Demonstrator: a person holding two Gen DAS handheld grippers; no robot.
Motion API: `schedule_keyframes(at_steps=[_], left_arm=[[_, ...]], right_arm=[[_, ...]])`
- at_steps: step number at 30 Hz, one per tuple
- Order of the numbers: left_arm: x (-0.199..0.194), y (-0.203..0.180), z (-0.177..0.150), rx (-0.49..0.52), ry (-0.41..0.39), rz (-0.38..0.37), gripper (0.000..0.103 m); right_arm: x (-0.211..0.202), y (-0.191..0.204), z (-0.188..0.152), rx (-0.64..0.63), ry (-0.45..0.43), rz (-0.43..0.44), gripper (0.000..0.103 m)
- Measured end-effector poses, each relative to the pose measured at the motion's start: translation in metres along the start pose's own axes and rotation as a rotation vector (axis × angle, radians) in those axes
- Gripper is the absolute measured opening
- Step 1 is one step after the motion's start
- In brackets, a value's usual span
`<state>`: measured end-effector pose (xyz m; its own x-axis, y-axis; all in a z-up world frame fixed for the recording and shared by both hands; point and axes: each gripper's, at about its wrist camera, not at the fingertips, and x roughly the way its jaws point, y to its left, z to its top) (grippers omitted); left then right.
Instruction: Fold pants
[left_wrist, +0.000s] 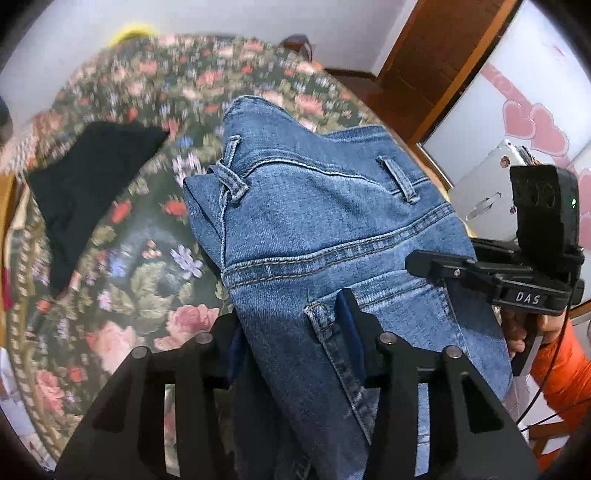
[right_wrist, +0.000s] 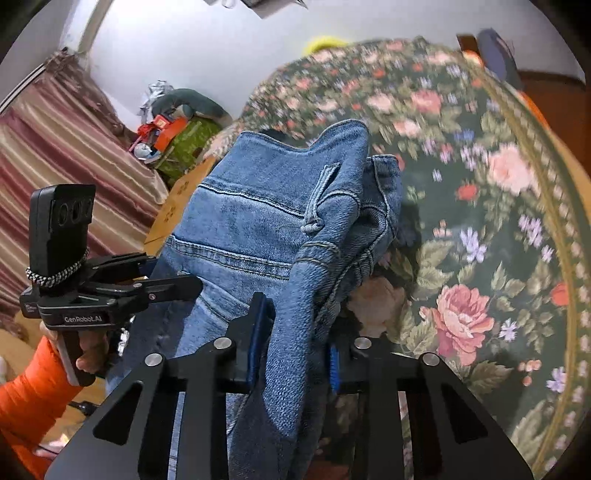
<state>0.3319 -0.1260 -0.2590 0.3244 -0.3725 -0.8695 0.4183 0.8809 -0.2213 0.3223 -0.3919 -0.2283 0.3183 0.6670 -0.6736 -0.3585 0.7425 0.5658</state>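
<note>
Blue jeans (left_wrist: 317, 229) are held up above a floral-covered table (left_wrist: 122, 258), waistband end pointing away from me, belt loops and back pocket seam showing. My left gripper (left_wrist: 291, 328) is shut on the jeans near a pocket corner. My right gripper (right_wrist: 295, 339) is shut on a bunched fold of the same jeans (right_wrist: 258, 221). The right gripper also shows at the right of the left wrist view (left_wrist: 436, 267), and the left gripper at the left of the right wrist view (right_wrist: 184, 286). The lower legs of the jeans are hidden below the fingers.
A black garment (left_wrist: 88, 184) lies on the floral cloth to the left. A wooden door frame (left_wrist: 436, 66) and a white appliance with pink hearts (left_wrist: 535, 122) stand at right. A striped curtain (right_wrist: 66, 155) and a pile of clutter (right_wrist: 177, 129) are at left.
</note>
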Motion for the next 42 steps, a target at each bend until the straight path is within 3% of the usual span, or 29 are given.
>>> schedule_keyframes(at_steps=[10, 16, 22, 31, 42], left_arm=[[-0.106, -0.007, 0.008, 0.050, -0.247, 0.103, 0.040], [-0.157, 0.020, 0.028, 0.024, -0.367, 0.173, 0.039], [-0.185, 0.065, 0.055, -0.011, -0.452, 0.240, 0.039], [-0.160, 0.159, 0.087, -0.102, -0.430, 0.281, 0.039], [-0.056, 0.275, 0.100, -0.255, -0.322, 0.257, 0.039]], right_arm=[[-0.049, 0.073, 0.043, -0.165, -0.163, 0.020, 0.018], [-0.051, 0.118, 0.084, -0.267, -0.238, 0.024, 0.018], [-0.028, 0.153, 0.138, -0.318, -0.276, 0.052, 0.018], [0.058, 0.173, 0.192, -0.356, -0.218, 0.025, 0.018], [0.201, 0.135, 0.228, -0.294, -0.063, -0.047, 0.018]])
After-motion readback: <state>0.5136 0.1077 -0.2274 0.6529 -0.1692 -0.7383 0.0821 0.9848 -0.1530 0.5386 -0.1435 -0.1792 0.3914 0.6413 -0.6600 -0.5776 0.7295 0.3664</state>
